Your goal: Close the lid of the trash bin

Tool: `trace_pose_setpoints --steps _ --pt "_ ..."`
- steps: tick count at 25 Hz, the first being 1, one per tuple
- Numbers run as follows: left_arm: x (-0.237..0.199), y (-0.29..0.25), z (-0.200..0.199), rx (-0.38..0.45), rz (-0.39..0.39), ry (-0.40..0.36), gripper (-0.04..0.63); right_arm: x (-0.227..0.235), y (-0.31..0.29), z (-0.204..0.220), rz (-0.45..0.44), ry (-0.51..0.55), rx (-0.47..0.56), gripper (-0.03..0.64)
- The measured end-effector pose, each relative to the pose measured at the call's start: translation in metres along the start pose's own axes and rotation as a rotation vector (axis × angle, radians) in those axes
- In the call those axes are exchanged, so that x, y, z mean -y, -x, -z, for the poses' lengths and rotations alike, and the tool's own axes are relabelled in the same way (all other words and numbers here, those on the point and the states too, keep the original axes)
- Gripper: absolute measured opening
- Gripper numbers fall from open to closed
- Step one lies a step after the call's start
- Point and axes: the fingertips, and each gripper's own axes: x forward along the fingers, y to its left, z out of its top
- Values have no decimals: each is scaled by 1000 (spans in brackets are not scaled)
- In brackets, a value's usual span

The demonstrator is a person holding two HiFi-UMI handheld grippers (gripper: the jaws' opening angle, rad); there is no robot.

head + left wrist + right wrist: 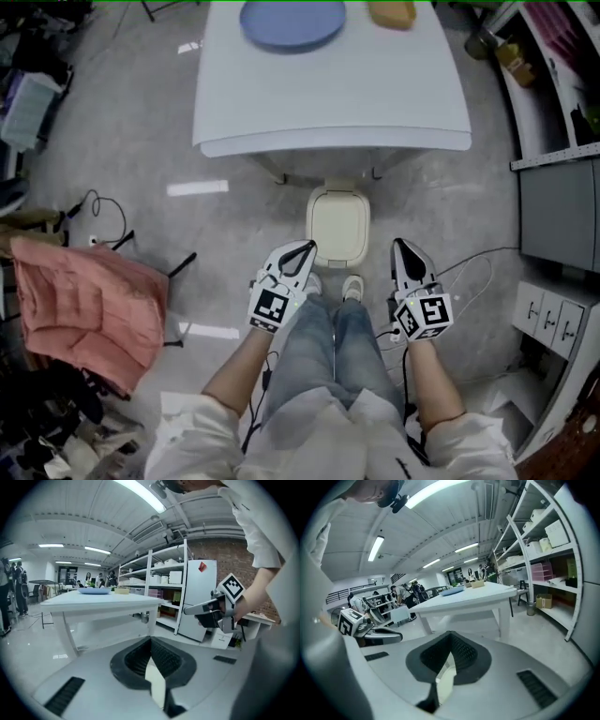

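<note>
The cream trash bin [337, 225] stands on the floor just in front of the white table [328, 103], with its lid lying flat and shut. In the head view my left gripper [305, 249] is raised at the bin's left, apart from it, jaws shut and empty. My right gripper [399, 246] is raised at the bin's right, also shut and empty. In the left gripper view its own jaws [151, 640] meet at the tips, and the right gripper [202, 607] shows beyond. The right gripper view shows its jaws [451, 634] closed, with the left gripper [382, 636] at the left.
A blue plate [292, 21] and a yellow object [392, 13] sit on the table. A pink cloth [84, 305] lies over a chair at the left. Grey cabinets [562, 216] and white drawers [548, 314] line the right. A cable [473, 272] runs over the floor.
</note>
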Motion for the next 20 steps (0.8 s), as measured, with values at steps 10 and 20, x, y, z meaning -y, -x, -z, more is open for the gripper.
trace_pose_setpoints --steps 10,20 --pt "-1 113 -146 183 -107 -42 26 -44 102 -145 37 21 204 18" --pt "5 190 -245 348 -183 -39 26 -66 190 -224 68 66 338 18"
